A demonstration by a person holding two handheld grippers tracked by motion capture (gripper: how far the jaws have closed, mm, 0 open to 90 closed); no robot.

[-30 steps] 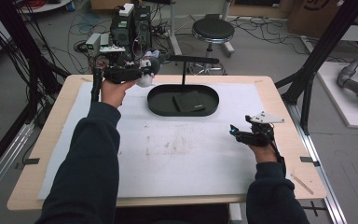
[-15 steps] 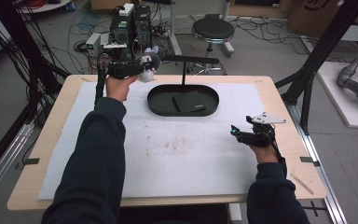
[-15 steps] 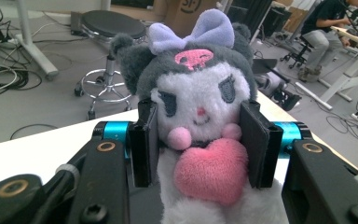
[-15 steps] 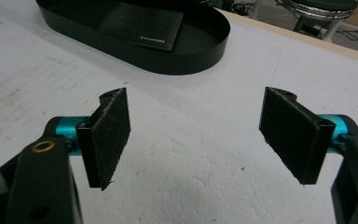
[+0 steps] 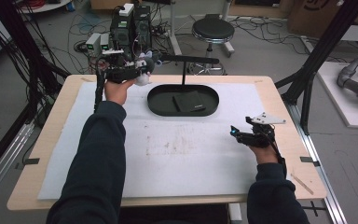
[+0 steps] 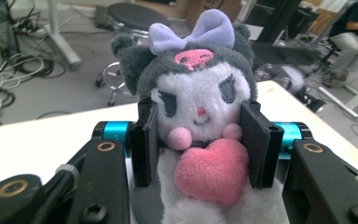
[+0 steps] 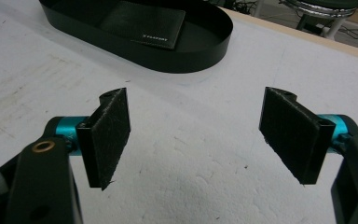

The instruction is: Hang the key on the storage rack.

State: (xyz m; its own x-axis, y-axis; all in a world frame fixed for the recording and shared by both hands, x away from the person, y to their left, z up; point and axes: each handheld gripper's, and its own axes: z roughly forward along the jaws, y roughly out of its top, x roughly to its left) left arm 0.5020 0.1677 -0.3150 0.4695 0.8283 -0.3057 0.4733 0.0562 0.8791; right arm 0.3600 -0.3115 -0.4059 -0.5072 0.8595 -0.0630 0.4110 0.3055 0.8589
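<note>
Cluttered workshop floor behind: cables, electronics rack [image 5: 129,23], round stool [image 5: 213,31], black frame posts. Wooden tabletop [image 5: 289,107] covered by white mat [image 5: 177,149], stained near the middle. Black oval tray [image 5: 161,106] toward the far edge, just right of centre, holding a flat black wallet [image 5: 189,101]; same tray [image 7: 200,56] and wallet [image 7: 142,23] at the top of the right gripper view, small pale lettering on the wallet's corner. Thin post rising behind the tray, carrying a horizontal black bar [image 5: 191,59] above it.

Left gripper [image 5: 142,74] raised above the far left corner of the tabletop, left of the tray, arm in a dark sleeve stretched forward. Fingers [image 6: 144,137] clamped on a plush toy [image 6: 198,121], pressing either side of its face and body. Toy upright, facing the camera: dark grey hood, lilac bow, pink skull mark, white face, pink heart against its chest. In the high view, toy [image 5: 144,77] a small grey-white shape at the gripper's tip, clear of the mat, beside the tray's left end and not inside it.

Right gripper [image 5: 235,132] low near the right edge, right of the stained patch, well apart from the tray, grey plate on top. Fingers [image 7: 107,135] spread wide, nothing between them, bare mat below.
</note>
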